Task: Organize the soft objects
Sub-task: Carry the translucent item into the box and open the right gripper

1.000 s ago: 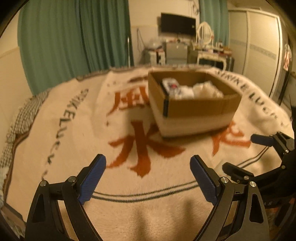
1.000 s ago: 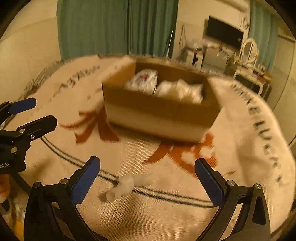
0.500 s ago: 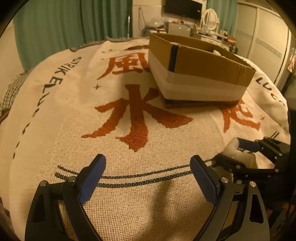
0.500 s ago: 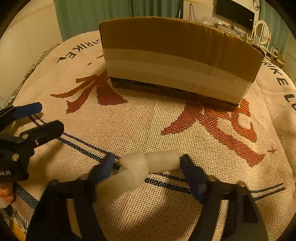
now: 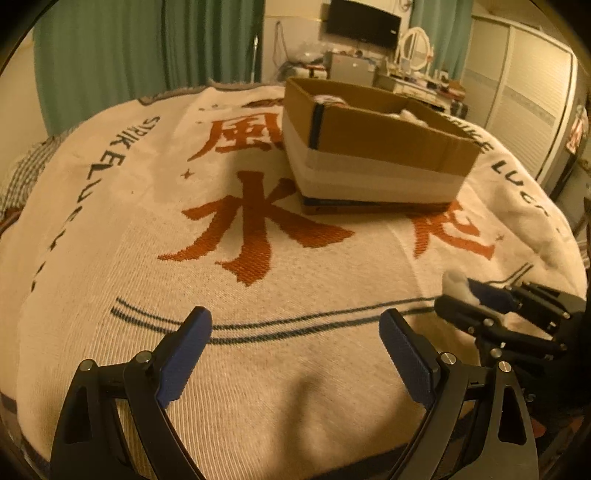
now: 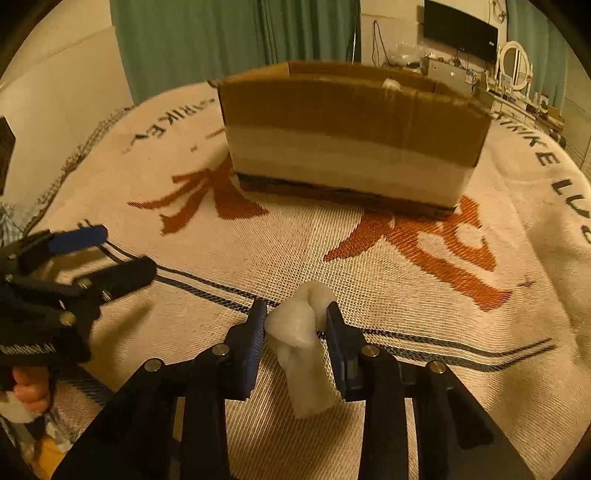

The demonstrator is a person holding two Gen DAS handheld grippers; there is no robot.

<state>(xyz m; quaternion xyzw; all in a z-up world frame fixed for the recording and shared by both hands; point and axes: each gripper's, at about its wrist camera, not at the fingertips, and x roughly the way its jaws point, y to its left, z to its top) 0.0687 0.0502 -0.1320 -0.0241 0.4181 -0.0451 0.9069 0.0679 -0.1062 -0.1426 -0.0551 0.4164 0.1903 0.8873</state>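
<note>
Left wrist: our left gripper (image 5: 295, 354) jaws wide, empty over the blanket (image 5: 258, 295); cardboard box (image 5: 373, 162) beyond
Right wrist: right gripper (image 6: 295, 325) jaws have just closed on the white foam piece (image 6: 301, 343), pinched mid-body; looks light, squashy, so we'd keep the grip gentle

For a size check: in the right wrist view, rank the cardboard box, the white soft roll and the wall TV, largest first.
1. cardboard box
2. white soft roll, pinched in the right tool
3. wall TV

The roll's nearness inflates it; its rank above the TV is unsure.
</note>
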